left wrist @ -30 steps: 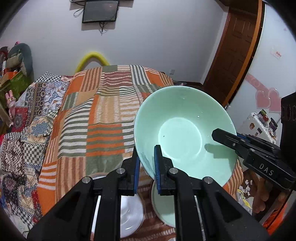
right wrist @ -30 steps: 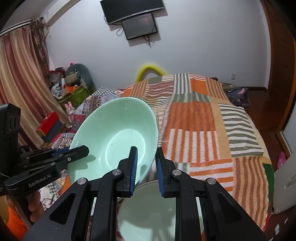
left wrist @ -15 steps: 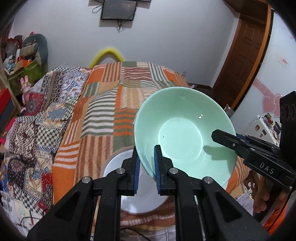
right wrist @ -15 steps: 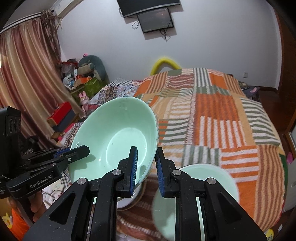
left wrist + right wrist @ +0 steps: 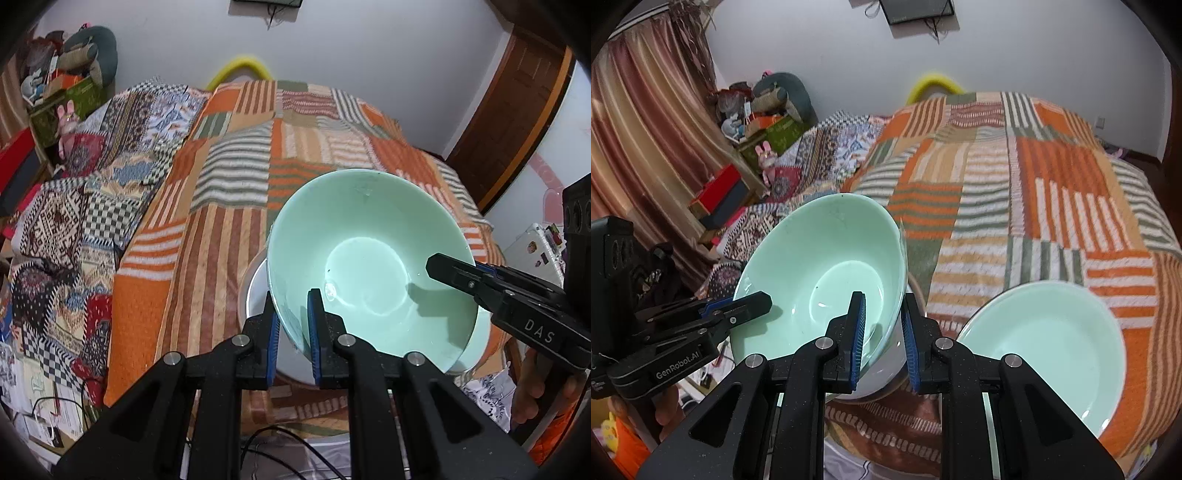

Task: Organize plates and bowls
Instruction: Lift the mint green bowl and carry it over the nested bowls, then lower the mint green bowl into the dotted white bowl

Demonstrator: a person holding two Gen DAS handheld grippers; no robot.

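Both grippers hold one mint-green bowl [image 5: 369, 258] by opposite sides of its rim, tilted above the bed. My left gripper [image 5: 293, 325] is shut on its near rim. My right gripper [image 5: 882, 332] is shut on the rim of the same bowl [image 5: 827, 273]; it shows from the right in the left wrist view [image 5: 454, 271]. Under the bowl a white plate [image 5: 255, 291] lies on the blanket, mostly hidden. A second mint-green bowl [image 5: 1041, 343] rests on the bed to the right.
The bed wears an orange striped patchwork blanket [image 5: 1015, 184] and patterned quilts [image 5: 74, 206]. Boxes and toys [image 5: 761, 122] stand by a curtain at the left. A wooden door [image 5: 517, 122] is at the right. Cables [image 5: 269, 443] lie below the bed's edge.
Both grippers have carried the held bowl leftward and down toward the white plate, which is now under it. The second green bowl has come fully into the right wrist view.
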